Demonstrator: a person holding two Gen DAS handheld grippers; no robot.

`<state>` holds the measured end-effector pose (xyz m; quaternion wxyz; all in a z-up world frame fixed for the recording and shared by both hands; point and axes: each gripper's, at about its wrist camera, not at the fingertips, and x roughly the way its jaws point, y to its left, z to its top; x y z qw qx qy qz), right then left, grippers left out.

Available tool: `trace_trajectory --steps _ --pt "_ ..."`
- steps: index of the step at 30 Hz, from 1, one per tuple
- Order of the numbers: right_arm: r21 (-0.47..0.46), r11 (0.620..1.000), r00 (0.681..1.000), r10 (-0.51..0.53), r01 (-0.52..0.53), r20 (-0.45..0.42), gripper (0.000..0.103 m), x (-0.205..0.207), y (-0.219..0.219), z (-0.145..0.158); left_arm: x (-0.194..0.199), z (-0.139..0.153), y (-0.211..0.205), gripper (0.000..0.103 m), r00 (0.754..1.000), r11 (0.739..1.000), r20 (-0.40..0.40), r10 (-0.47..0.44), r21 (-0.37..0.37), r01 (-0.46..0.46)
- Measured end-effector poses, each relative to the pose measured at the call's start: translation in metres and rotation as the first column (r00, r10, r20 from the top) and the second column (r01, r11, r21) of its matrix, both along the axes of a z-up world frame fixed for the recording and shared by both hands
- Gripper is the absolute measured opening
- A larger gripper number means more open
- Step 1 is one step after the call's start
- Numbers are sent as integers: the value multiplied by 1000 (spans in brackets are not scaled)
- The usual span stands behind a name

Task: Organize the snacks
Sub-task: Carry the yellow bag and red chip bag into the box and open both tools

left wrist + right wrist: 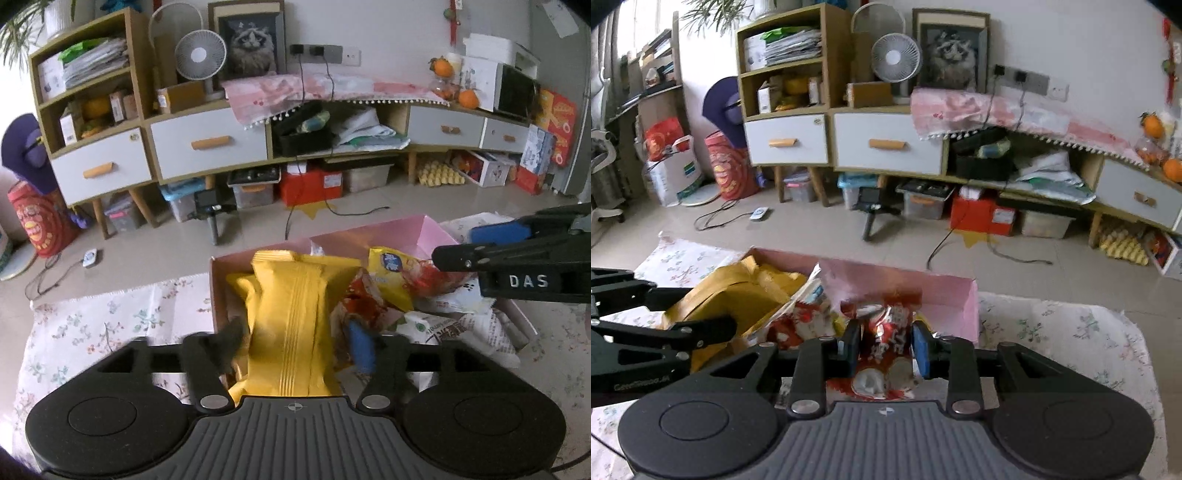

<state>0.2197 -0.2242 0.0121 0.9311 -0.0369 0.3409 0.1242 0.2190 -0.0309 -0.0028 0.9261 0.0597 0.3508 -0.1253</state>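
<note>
My left gripper [295, 343] stands open around the yellow bag [291, 314], pads clear of it, at the left end of the pink box [369, 236]. My right gripper [884, 349] straddles the red pack [886, 332] inside the box; grip unclear.
</note>
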Motion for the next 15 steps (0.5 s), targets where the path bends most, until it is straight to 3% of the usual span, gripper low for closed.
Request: trace_trajectory --steps 2,6,15 --pt "1 1000 1000 -20 20 17 38 -3 -2 2 -4 3 1 80 1000 1000 11 8 -6 -8" --pt "25 999 999 -43 43 18 40 -10 -10 10 -15 14 0 89 1000 1000 18 18 10 -18" --pt "14 997 997 -75 75 25 66 -44 -15 36 -58 39 2 95 999 999 13 39 3 -39"
